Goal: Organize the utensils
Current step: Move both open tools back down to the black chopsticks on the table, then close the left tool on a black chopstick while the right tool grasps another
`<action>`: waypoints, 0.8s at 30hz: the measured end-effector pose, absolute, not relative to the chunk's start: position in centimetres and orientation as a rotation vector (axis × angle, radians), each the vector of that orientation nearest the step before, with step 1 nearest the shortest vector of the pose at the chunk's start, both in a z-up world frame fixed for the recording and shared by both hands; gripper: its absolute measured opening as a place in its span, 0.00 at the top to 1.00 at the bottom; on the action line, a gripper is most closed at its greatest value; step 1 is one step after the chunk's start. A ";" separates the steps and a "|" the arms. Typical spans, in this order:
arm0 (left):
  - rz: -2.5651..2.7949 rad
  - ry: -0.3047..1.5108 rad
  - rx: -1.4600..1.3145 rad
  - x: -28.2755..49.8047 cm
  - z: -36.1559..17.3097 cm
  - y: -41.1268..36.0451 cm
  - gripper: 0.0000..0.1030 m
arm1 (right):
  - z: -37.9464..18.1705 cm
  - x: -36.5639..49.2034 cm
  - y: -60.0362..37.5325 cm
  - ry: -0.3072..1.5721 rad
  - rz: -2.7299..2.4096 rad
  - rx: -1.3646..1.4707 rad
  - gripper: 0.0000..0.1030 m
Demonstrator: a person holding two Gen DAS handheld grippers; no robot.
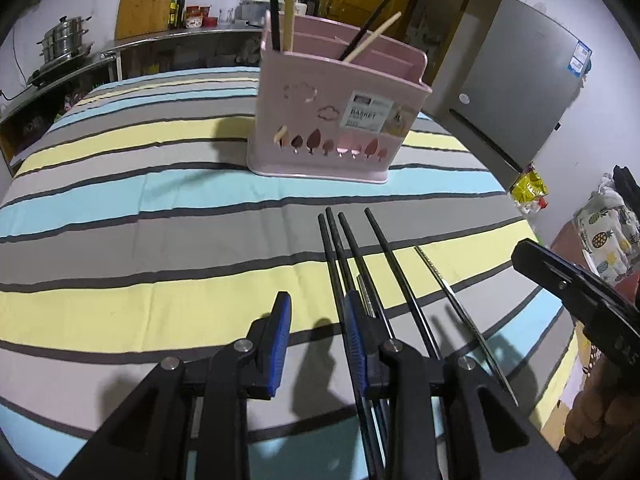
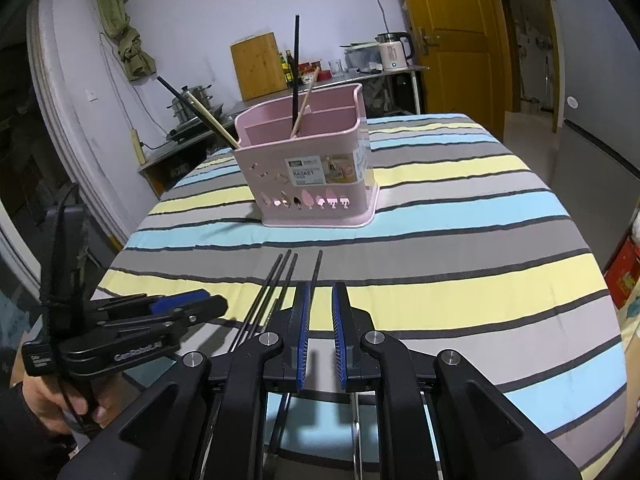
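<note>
A striped tablecloth (image 1: 160, 208) in grey, yellow and pale blue covers the table, and on it, toward the far side, stands a pink plastic utensil basket (image 1: 336, 120) holding two black chopsticks and two pale wooden ones upright or leaning in its compartments. Nearer, four loose black chopsticks (image 1: 352, 256) lie side by side on the cloth with a metal chopstick (image 1: 452, 292) just to their right. The left gripper (image 1: 316, 320) hangs above the cloth with its blue pads apart and empty, the black chopsticks passing beside its right finger, while the right gripper (image 2: 320, 320) has its pads only narrowly apart, nothing between them.
</note>
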State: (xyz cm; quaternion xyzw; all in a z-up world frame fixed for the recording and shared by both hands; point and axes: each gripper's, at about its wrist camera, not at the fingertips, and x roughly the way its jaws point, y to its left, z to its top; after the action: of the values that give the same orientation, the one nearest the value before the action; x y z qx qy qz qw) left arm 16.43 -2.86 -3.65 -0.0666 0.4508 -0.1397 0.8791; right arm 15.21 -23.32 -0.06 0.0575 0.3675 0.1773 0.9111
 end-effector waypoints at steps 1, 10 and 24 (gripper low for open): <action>-0.292 0.944 -0.135 16.6 -3.8 -3.0 0.72 | -0.1 15.3 -23.4 0.760 0.364 0.120 0.89; -0.277 0.969 -0.091 17.3 -5.1 -4.1 0.72 | -0.5 15.8 -23.4 0.771 0.359 0.130 0.89; -0.222 0.980 0.004 17.7 -5.2 -5.3 0.72 | -0.4 15.4 -23.2 0.769 0.362 0.133 0.89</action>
State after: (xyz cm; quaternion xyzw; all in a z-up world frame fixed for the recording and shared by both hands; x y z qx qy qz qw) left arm 17.69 -5.26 -5.20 0.0019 0.4695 -0.1064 0.8765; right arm 15.40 -23.17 -0.44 0.0642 0.3728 0.1754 0.9089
